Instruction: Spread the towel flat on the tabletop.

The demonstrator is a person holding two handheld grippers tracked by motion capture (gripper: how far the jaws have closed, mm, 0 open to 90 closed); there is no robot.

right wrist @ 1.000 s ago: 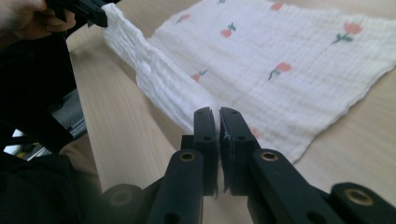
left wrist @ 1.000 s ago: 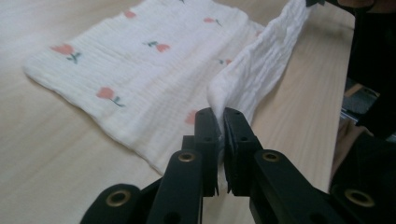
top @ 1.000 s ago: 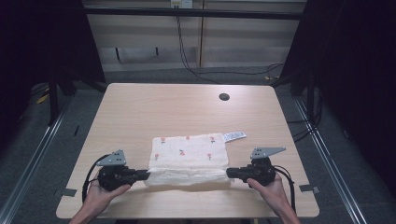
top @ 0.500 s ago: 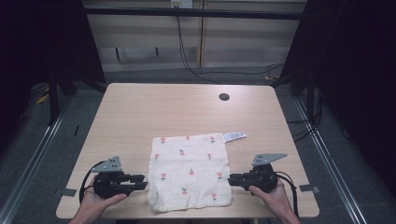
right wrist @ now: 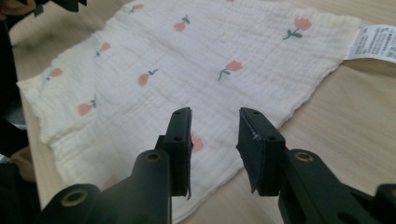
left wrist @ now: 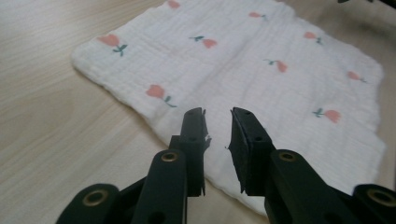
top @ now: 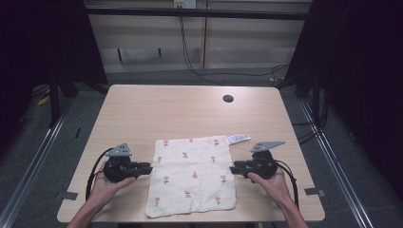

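Left tongs [left wrist: 217, 123] have just been closing, right tongs [right wrist: 214, 126] opening; both stand released, nothing between them. The cloth [top: 192, 173] lies flat at the surface's [top: 142, 114] six o'clock edge. Its care label [right wrist: 373, 42] is cut off, print unreadable.

The cloth [top: 192, 175], folded a second ago, now lies unfolded toward six o'clock. My left gripper [top: 147, 168] and right gripper [top: 234, 168] have released it, jaws parted at its edges.

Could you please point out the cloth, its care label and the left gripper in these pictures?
cloth [top: 192, 175]: high view, middle of the fabric.
care label [top: 238, 138]: high view, centre of the tag.
left gripper [left wrist: 217, 128]: left gripper view, between the fingertips.
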